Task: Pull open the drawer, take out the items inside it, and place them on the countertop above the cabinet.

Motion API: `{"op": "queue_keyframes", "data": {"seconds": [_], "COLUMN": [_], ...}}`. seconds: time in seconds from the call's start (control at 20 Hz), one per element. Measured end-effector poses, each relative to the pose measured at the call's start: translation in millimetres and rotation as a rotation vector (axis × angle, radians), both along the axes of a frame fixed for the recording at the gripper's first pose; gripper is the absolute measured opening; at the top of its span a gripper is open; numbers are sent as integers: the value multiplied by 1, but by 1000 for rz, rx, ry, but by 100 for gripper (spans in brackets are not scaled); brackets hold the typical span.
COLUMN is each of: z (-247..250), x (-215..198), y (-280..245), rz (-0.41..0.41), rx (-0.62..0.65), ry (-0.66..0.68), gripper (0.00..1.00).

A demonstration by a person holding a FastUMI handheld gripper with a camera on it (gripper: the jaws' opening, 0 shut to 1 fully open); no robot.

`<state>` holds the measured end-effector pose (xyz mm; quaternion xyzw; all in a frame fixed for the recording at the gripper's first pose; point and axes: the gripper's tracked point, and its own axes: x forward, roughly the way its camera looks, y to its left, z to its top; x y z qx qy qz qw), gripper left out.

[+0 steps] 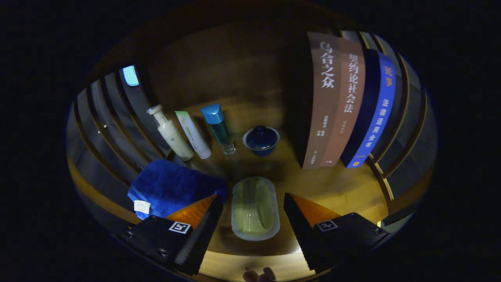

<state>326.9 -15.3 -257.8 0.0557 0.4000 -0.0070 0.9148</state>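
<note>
— While the gripper (253,219) hangs over the wooden countertop (340,188), what is entered first?

— Item one: a pale oval dish (254,208), translucent, lying flat on the wood. It sits in the gap between the two fingers, which stand wide apart; neither one touches it. Its long axis runs straight ahead, in line with the fingers, with one narrow end toward the camera and the other pointing at the back of the shelf.

— And around it?

— Item two: a folded blue towel (172,187), left of the dish and partly behind the left finger, a small white tag at its near corner. Item three: a lidded dark blue cup (261,140), beyond the dish, well apart from it. Items four to six, in a row left of the cup: a white pump bottle (172,135), a white tube (193,135), and a clear bottle with a blue cap (218,129), all leaning back.

— Anything on the right?

— Item seven: three upright books (344,105), spines outward, two brownish and one blue, beyond the right finger.

— Anything obstructing?

— The towel's edge lies just beside the dish's left rim. Fingertips of a person (259,275) show beneath the gripper.
</note>
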Motion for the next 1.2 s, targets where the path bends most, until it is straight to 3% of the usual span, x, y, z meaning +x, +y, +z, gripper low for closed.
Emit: {"op": "queue_keyframes", "data": {"seconds": [0.25, 0.65, 0.95, 1.2], "z": [34, 103, 73, 12], "x": [-57, -203, -300, -343], "y": [8, 26, 23, 19], "rz": [25, 68, 58, 44], "rx": [-40, -45, -62, -52], "ry": [-162, -505, -633, -625], "gripper": [99, 99, 99, 99]}}
